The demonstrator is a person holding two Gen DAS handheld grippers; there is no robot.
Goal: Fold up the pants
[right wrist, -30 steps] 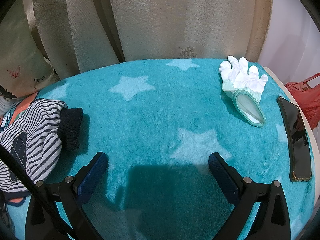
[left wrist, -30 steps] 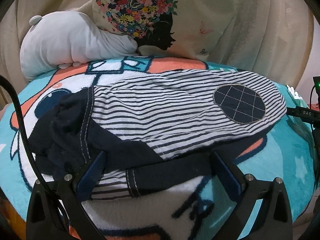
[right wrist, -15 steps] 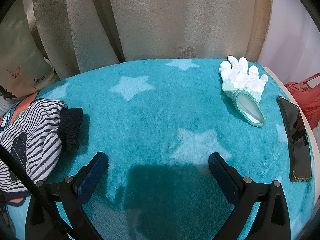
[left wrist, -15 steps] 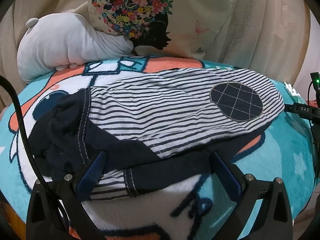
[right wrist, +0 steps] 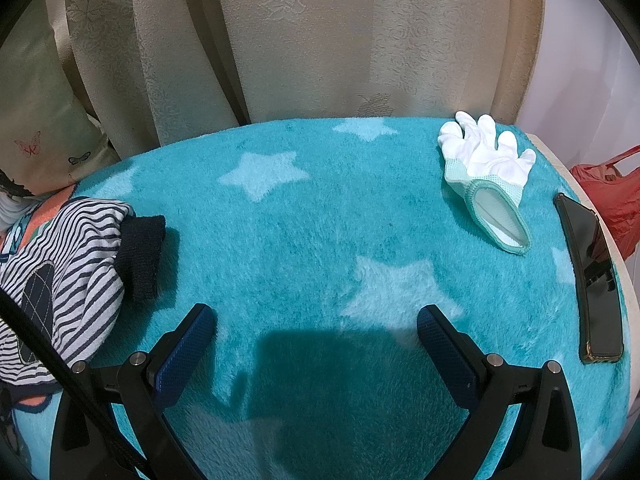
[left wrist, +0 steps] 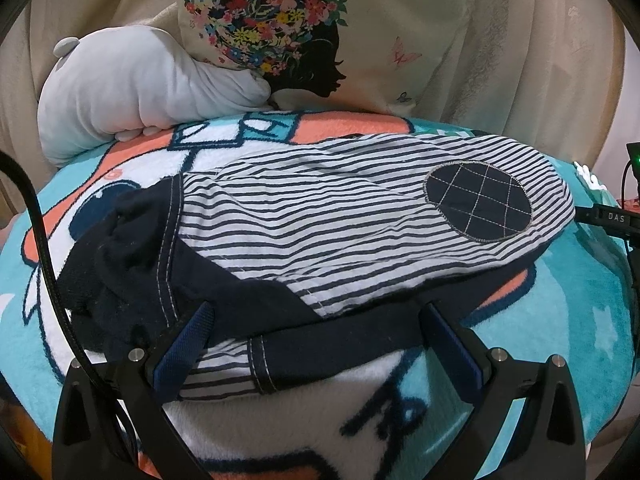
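Note:
The striped navy-and-white pants (left wrist: 320, 224) lie folded on the teal cartoon blanket (left wrist: 560, 312), with a dark round knee patch (left wrist: 478, 202) at the right and the navy waistband bunched at the left. My left gripper (left wrist: 316, 320) is open, its fingers at the pants' near navy edge, holding nothing. In the right wrist view the pants' leg end with a navy cuff (right wrist: 140, 256) lies at the left. My right gripper (right wrist: 316, 320) is open and empty over the bare blanket (right wrist: 320, 220), apart from the pants.
A grey plush toy (left wrist: 132, 88) and a floral pillow (left wrist: 320, 36) lie behind the pants. A white glove (right wrist: 486, 172) and a black phone (right wrist: 590, 276) lie at the blanket's right edge, a red bag (right wrist: 612, 200) beyond. A black cable (left wrist: 40, 240) runs at the left.
The left gripper's view has shifted very slightly; the pants sit a little lower and left in frame. The right gripper has not moved. Both stay open.

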